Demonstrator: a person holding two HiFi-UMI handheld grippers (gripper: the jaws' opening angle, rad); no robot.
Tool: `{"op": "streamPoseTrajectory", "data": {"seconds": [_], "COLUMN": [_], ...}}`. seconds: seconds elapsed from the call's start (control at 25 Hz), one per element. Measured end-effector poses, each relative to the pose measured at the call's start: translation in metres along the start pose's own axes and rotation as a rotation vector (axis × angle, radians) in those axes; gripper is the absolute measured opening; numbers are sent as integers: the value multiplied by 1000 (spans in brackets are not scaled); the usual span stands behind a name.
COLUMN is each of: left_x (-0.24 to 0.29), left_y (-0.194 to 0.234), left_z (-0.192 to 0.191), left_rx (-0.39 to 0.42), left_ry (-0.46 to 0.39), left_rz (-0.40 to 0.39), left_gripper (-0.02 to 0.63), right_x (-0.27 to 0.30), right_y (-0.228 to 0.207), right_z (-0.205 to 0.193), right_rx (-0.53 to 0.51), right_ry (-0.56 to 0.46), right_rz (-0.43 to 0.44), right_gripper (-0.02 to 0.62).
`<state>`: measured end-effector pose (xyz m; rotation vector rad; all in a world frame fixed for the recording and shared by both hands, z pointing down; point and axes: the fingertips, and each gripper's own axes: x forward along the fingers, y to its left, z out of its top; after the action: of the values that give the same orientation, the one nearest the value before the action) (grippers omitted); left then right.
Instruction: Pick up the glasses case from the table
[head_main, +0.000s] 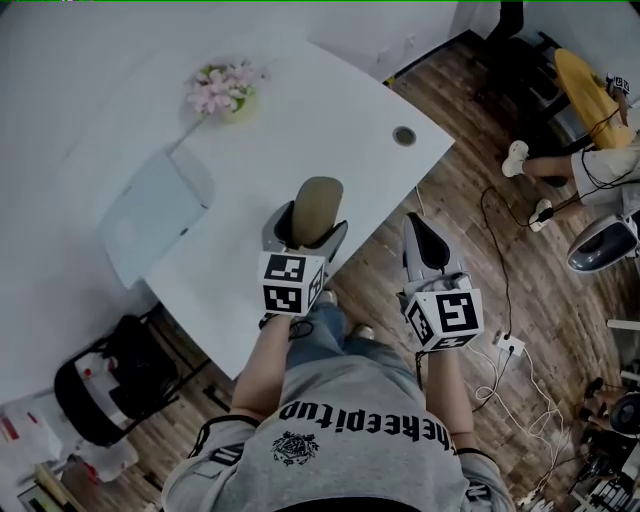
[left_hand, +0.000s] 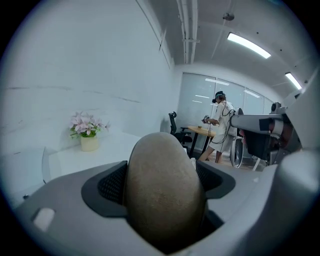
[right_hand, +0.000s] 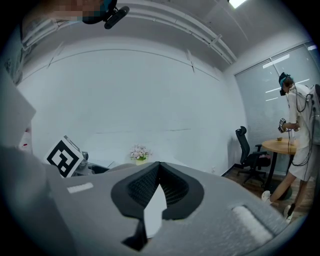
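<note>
An olive-brown oval glasses case (head_main: 317, 208) is clamped between the jaws of my left gripper (head_main: 305, 232), lifted above the near edge of the white table (head_main: 300, 120). In the left gripper view the glasses case (left_hand: 162, 187) fills the gap between the two black pads, standing on end. My right gripper (head_main: 424, 243) hangs over the wooden floor to the right of the table, jaws closed together with nothing between them; in the right gripper view my right gripper (right_hand: 159, 181) shows its pads meeting at the tip.
A small pot of pink flowers (head_main: 224, 91) stands at the table's far side, with a cable hole (head_main: 404, 135) to the right. A black chair (head_main: 110, 385) sits at lower left. Cables and a power strip (head_main: 508, 345) lie on the floor. A person (left_hand: 220, 125) stands by a round table.
</note>
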<state>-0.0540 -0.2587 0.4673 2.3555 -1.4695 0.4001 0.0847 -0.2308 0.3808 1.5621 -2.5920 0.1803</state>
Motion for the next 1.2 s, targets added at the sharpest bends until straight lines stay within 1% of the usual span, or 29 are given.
{"op": "streamPoseTrajectory", "data": {"seconds": [0.84,1.2], "left_x": [-78,-110], "left_y": [-5,-8], "left_z": [40,53], "left_rx": [-46,-30], "left_ry": [-236,-329], "left_rz": [95,146], "left_gripper": [446,446], "right_x": [-22,-30], "right_y": [32,47], "right_z": [15,22], "right_rx": [-53,-75], "right_ry": [-43,-67], "right_rz": [111,159], "right_gripper": [3,3]}}
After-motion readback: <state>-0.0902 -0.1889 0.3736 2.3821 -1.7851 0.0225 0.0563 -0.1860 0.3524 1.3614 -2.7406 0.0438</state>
